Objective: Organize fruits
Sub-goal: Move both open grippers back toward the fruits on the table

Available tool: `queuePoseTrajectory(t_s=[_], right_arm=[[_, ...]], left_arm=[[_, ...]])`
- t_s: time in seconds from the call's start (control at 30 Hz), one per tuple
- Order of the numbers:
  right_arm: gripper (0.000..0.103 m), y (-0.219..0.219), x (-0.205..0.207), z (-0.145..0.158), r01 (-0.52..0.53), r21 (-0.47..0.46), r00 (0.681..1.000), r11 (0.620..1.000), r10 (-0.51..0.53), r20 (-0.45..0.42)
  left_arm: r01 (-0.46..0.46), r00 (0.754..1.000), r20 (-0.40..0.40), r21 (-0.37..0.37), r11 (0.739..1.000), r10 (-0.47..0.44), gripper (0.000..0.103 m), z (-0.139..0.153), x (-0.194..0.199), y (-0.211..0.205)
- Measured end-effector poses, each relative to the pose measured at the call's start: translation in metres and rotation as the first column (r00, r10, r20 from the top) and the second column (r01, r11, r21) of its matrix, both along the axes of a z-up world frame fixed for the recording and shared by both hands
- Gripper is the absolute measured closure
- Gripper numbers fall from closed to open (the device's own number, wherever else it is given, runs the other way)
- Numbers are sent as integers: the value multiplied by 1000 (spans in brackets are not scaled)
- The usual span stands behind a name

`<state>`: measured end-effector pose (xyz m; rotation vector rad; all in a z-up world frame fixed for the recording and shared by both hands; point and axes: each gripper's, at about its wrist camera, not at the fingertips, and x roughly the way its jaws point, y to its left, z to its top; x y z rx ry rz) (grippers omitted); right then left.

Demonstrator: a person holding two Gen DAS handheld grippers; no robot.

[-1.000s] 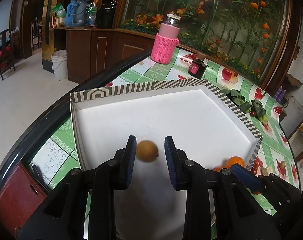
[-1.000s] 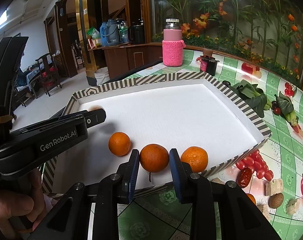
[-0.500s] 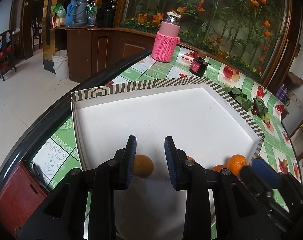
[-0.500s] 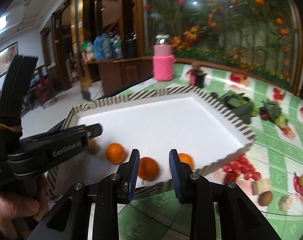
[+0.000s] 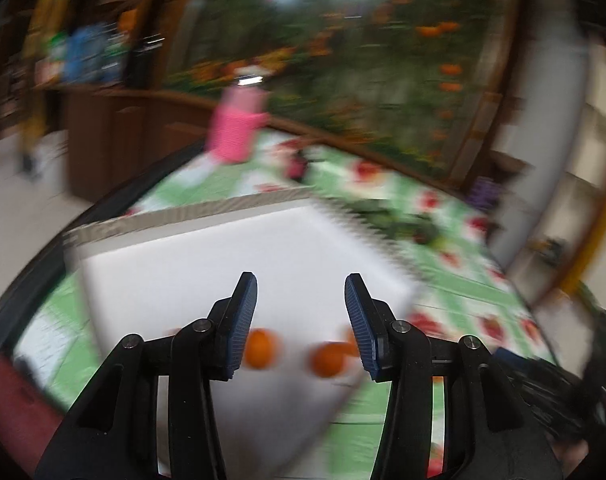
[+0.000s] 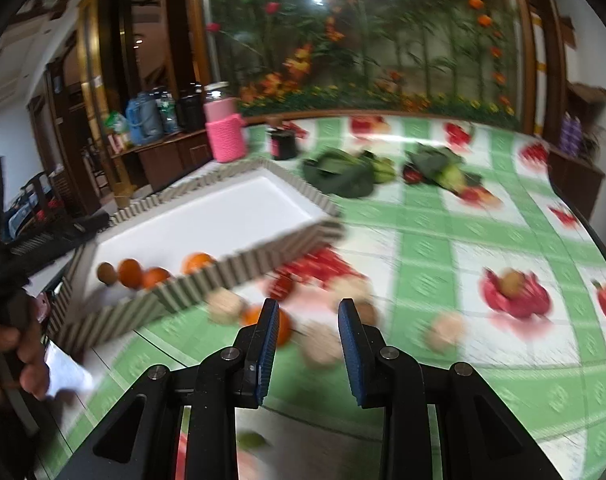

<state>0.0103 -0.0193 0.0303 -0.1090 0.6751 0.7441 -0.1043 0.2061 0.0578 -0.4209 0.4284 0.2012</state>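
A white tray with a striped rim (image 6: 263, 252) (image 5: 207, 216) sits on the fruit-print tablecloth. Several oranges (image 6: 130, 273) and a brownish fruit (image 6: 106, 273) lie in its near corner. In the left wrist view two oranges (image 5: 259, 349) (image 5: 327, 363) show in the tray between the fingers. My left gripper (image 5: 301, 320) is open and empty above the tray. My right gripper (image 6: 308, 336) is open and empty over the cloth outside the tray. An orange (image 6: 283, 326) lies on the cloth just behind its left finger. Both views are blurred.
A pink knit-covered jar (image 6: 225, 132) and a small dark jar (image 6: 283, 144) stand behind the tray. Green leafy vegetables (image 6: 343, 174) lie on the table to the right. A hand holds the left gripper's handle (image 6: 11, 320). The table edge curves at right.
Both grippers have pulled back from the tray and opened wider. The right gripper swung right, out over the tablecloth, leaving the oranges in the tray.
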Motion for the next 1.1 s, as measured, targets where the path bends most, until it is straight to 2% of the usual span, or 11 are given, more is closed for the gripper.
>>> queuePoseTrajectory(t_s=[0.03, 0.1, 0.17, 0.2, 0.3, 0.37, 0.47, 0.57, 0.83, 1.0, 1.1], right_arm=[[74, -7, 1, -2, 1, -4, 1000, 1000, -1, -12], [74, -17, 5, -5, 6, -14, 999, 1000, -6, -40], [74, -22, 6, -6, -2, -15, 999, 1000, 1, -51], [74, -23, 6, -6, -4, -16, 999, 1000, 3, -51], [74, -19, 8, -10, -21, -42, 998, 999, 18, -67], [74, -13, 7, -12, -34, -69, 997, 997, 29, -70], [74, -6, 4, -14, -63, -86, 996, 994, 58, -67], [74, 1, 5, -16, -84, -85, 994, 993, 78, -79], [73, 20, 16, -23, -102, -115, 988, 988, 87, -130], [73, 26, 21, -26, -89, -132, 987, 987, 70, -144], [73, 27, 26, -27, -76, -124, 985, 989, 56, -161]], left_arm=[[86, 996, 25, 3, 996, -86, 57, 3, 2, -10], [256, 966, 23, 2, 967, -256, 57, 3, 10, -30], [424, 905, -40, -3, 906, -424, 57, -4, 23, -55], [478, 874, -91, -9, 878, -477, 57, -11, 30, -66], [520, 836, -198, -10, 854, -511, 57, -24, 44, -81], [495, 842, -237, -18, 868, -485, 57, -29, 49, -78], [462, 838, -291, -69, 884, -461, 57, -40, 59, -68], [446, 842, -318, -46, 894, -436, 57, -44, 62, -71], [418, 847, -361, 2, 908, -390, 57, -49, 76, -78], [412, 840, -380, -18, 911, -387, 57, -53, 89, -78], [407, 844, -372, -25, 913, -387, 57, -54, 96, -76]])
